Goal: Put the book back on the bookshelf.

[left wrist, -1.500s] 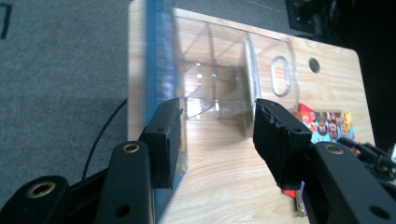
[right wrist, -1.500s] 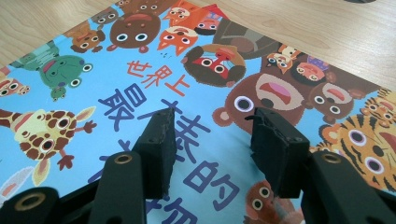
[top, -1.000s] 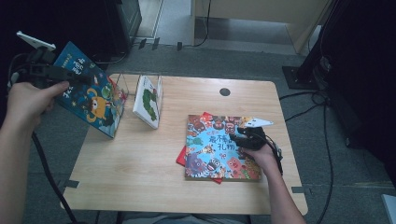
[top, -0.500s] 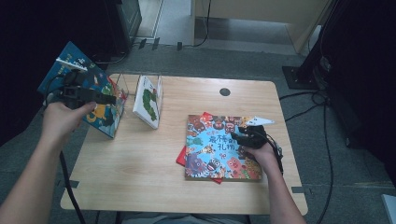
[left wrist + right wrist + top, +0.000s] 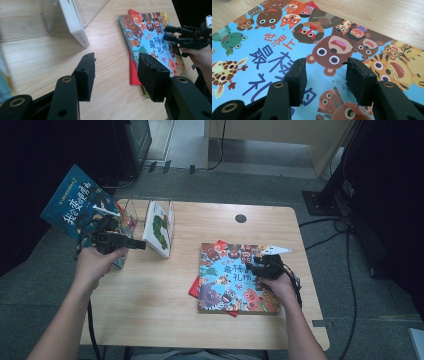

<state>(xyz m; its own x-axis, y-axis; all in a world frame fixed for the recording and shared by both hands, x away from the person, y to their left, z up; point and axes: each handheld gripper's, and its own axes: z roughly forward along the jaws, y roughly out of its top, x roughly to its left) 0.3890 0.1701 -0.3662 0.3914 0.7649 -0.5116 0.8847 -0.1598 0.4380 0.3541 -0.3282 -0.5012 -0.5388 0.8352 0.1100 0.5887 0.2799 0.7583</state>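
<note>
A picture book with cartoon animals on a blue cover [image 5: 225, 285] lies flat on the table's right half, on top of a red book [image 5: 194, 289]. My right gripper [image 5: 252, 268] hovers low over that cover [image 5: 274, 42], open [image 5: 325, 72], nothing between its pads. My left gripper [image 5: 140, 245] is at the table's left side, pointing right, open and empty [image 5: 116, 67]. Ahead of it stand a white book [image 5: 73, 22] and the animal book [image 5: 147, 32], with the right gripper [image 5: 172, 33] beyond. A dark blue book [image 5: 70, 205] leans out past the table's left edge.
The white book [image 5: 160, 225], with a green caterpillar on it, stands upright in a clear plastic holder [image 5: 131, 207] at the back left. A round cable hole [image 5: 240, 218] sits near the far edge. Bare wood [image 5: 150, 320] lies in front of the left hand. Cables trail off to the right.
My left hand has come down and to the right, from beside the dark blue book to the table's left side. The right hand and the books on the table have stayed put.
</note>
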